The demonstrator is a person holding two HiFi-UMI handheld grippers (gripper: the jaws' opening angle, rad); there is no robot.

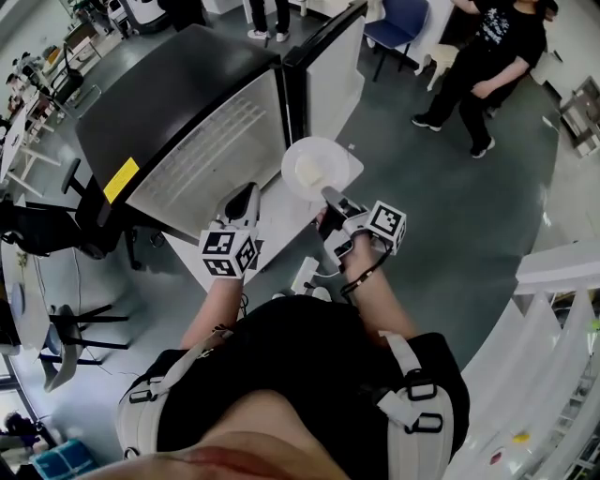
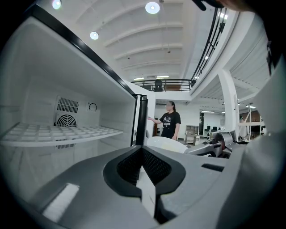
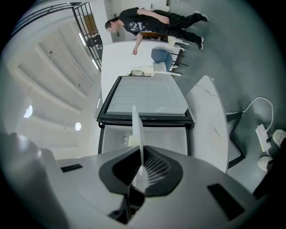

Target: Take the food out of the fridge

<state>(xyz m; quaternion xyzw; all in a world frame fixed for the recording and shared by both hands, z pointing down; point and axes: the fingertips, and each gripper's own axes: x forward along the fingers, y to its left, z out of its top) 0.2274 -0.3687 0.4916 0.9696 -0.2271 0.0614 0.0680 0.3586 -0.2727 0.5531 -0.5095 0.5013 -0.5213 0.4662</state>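
A small black fridge (image 1: 178, 103) stands with its door (image 1: 323, 66) swung open, its white inside and wire shelf (image 2: 58, 132) bare. My right gripper (image 1: 328, 197) is shut on the rim of a white plate (image 1: 314, 167), which is level in front of the opening; something pale lies at its middle. In the right gripper view the plate (image 3: 136, 129) shows edge-on between the pads. My left gripper (image 1: 247, 194) hovers just left of the plate, jaws together, with nothing seen between them. From the left gripper view the plate (image 2: 165, 144) and right gripper (image 2: 219, 144) sit at the right.
The fridge rests on a white table (image 3: 210, 120). A person in black (image 1: 487, 66) stands beyond the door near a blue chair (image 1: 398, 23). A power strip (image 1: 307, 274) lies on the grey floor by my feet. White railings (image 1: 553, 319) run at the right.
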